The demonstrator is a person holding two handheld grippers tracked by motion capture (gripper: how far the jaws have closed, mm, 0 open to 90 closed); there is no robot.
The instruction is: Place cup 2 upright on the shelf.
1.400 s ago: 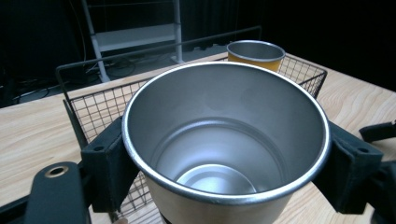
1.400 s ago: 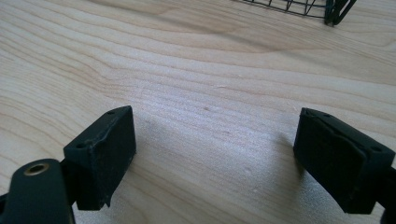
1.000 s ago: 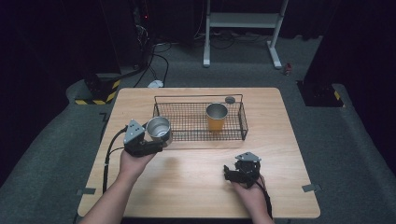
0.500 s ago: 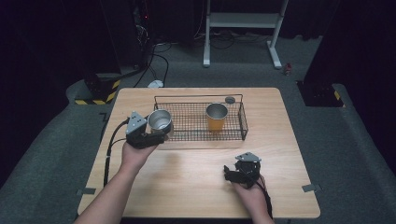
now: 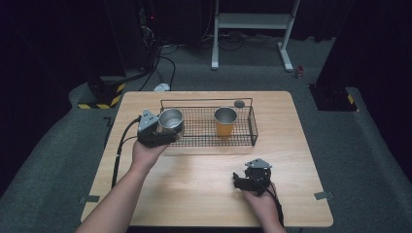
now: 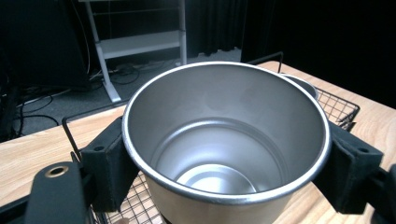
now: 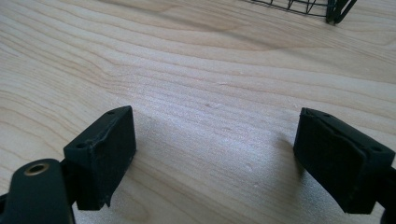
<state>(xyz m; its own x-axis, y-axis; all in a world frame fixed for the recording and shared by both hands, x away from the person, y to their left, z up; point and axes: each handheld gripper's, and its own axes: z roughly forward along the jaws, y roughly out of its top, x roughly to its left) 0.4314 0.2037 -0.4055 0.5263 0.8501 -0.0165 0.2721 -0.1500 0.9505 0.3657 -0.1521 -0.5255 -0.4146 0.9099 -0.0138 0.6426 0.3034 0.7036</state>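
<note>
My left gripper (image 5: 170, 128) is shut on a plain steel cup (image 5: 170, 120), held upright at the left end of a black wire basket (image 5: 253, 127). In the left gripper view the black pads (image 6: 109, 161) press on both sides of the empty cup (image 6: 224, 140), just below its rim, with the basket's mesh (image 6: 343, 109) beneath and behind. An orange cup (image 5: 226, 122) with a steel inside stands in the basket's right half. My right gripper (image 5: 237, 180) rests low at the table's front right. Its jaws (image 7: 215, 154) are open, with bare wood between them.
The basket sits across the far middle of the wooden table (image 5: 194, 189). A small dark round object (image 5: 239, 103) lies on the table behind it. A white desk frame (image 5: 252, 22) and cables stand on the dark floor beyond.
My left gripper has carried the steel cup away from the person and a little to the right, up to the basket's left end. The right gripper has stayed in place.
</note>
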